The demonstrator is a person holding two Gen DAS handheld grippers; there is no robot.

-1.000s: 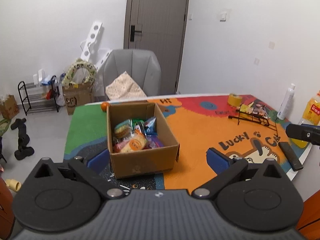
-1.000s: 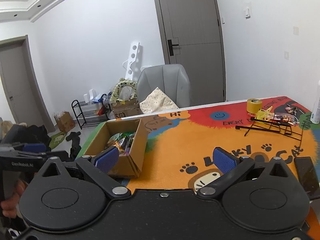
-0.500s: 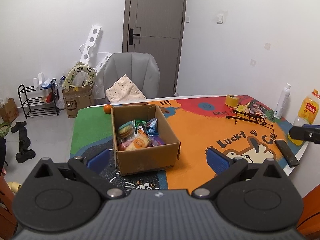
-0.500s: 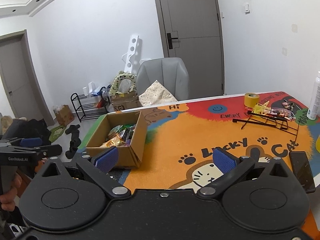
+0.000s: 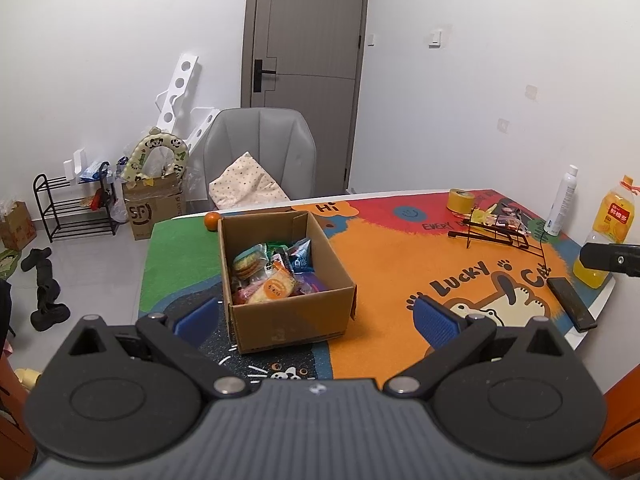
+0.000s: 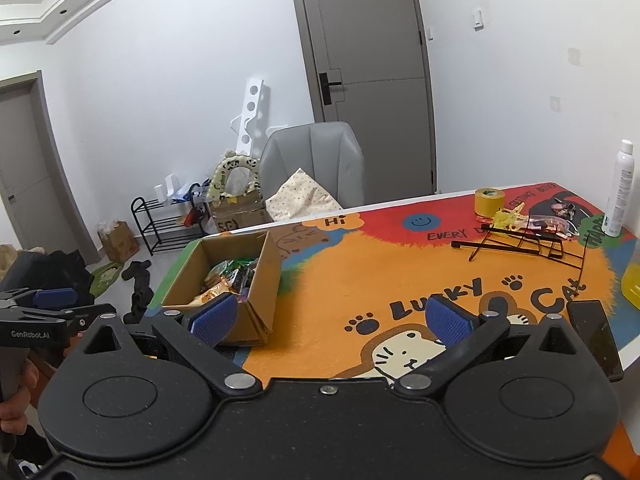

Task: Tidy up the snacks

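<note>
Both my grippers, left point(image 5: 316, 320) and right point(image 6: 330, 318), hang wide and hold nothing, back off the near edge of the table point(image 5: 400, 252), probably so both cameras take in the whole top. The snacks point(image 5: 276, 276) lie heaped in an open box point(image 5: 288, 320) near the table's left edge; a few more packets point(image 6: 548, 224) sit by a wire rack point(image 6: 520, 240) toward the far right corner. The box is ahead of my left jaws, slightly left of centre, and beyond my right gripper's left pad point(image 6: 212, 318); neither touches it.
</note>
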